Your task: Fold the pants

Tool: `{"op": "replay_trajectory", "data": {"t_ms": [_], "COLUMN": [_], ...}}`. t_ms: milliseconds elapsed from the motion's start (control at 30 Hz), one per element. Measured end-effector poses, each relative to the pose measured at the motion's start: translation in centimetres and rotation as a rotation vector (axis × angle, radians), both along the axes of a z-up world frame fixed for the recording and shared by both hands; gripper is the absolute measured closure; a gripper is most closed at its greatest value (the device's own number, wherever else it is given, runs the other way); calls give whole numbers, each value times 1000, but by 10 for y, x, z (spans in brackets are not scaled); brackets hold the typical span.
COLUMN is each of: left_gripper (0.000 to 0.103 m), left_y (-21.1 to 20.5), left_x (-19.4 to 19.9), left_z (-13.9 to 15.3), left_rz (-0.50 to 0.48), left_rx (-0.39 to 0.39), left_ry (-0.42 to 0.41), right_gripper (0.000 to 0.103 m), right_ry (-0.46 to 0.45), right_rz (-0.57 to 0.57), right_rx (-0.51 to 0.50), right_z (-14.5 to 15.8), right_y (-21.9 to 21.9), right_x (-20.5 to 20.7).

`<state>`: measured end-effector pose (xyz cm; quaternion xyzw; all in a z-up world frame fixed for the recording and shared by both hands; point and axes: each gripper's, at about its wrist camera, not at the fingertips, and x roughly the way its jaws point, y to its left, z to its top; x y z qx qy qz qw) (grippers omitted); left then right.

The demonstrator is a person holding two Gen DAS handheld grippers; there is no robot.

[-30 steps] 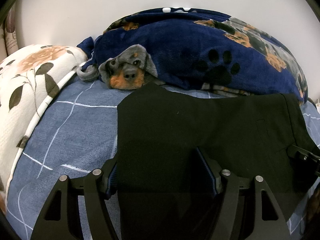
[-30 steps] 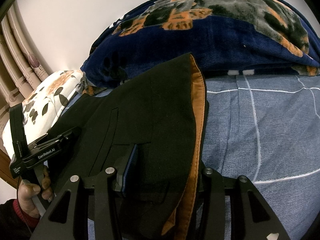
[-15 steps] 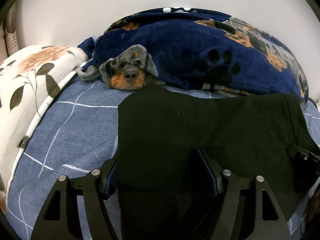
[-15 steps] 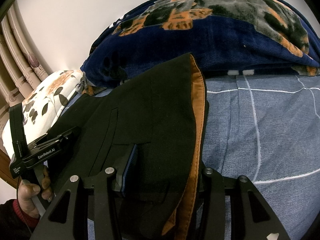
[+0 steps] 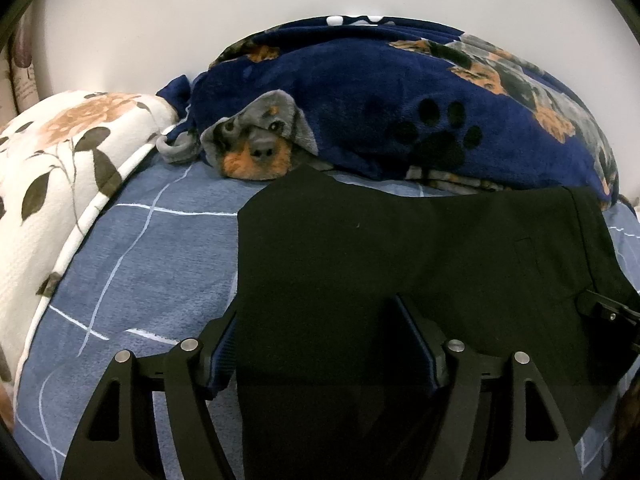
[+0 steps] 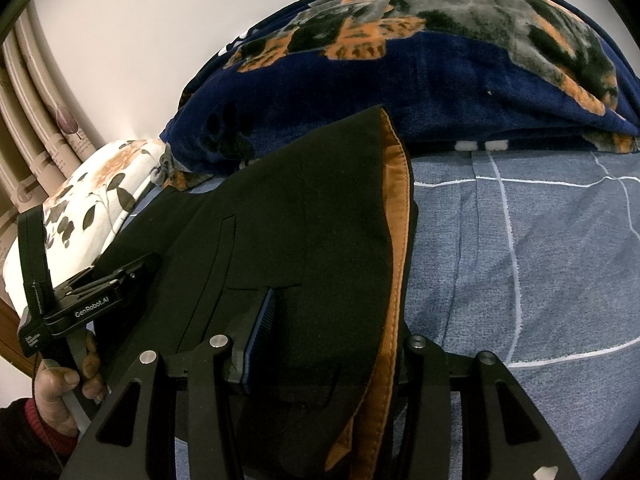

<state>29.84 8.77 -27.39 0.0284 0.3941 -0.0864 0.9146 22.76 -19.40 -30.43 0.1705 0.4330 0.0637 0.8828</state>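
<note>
The black pants (image 5: 400, 248) lie folded on the blue checked bed sheet (image 5: 132, 256). My left gripper (image 5: 320, 344) stands wide open around the near edge of the fabric, which lies between its fingers. In the right wrist view the pants (image 6: 304, 216) show an orange lining (image 6: 396, 264) along the waistband. My right gripper (image 6: 332, 336) is open too, with the waist end between its fingers. The left gripper's body (image 6: 92, 300) and the hand on it show at the left of that view.
A navy fleece blanket with dog prints (image 5: 400, 112) is heaped along the far wall. A white floral quilt (image 5: 52, 168) lies at the left. Curtains (image 6: 36, 120) hang at the far left. Bare sheet (image 6: 520, 264) extends to the right of the pants.
</note>
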Motion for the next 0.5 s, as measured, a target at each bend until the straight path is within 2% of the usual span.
{"op": "replay_trajectory", "data": {"t_ms": [167,267,333,500], "left_gripper": [28,27,26,26], "left_y": [0,2,2,6], "left_x": [0,-2,-3,-16], "left_z": [0,2,3,17], "left_rz": [8,16,19,40], "left_rx": [9,12,10,37], "left_ry": [-4,-18,-24,-76], "right_gripper": [60,50,38,34], "right_ry": [3,7,8,-13], "right_rz": [-1,14,30,-21], "right_rx": [-11,-33,-41,-62], "right_z": [-2,-1,1,16], "right_y": [-2,1,5,-3], "right_x": [2,2,0,-8]}}
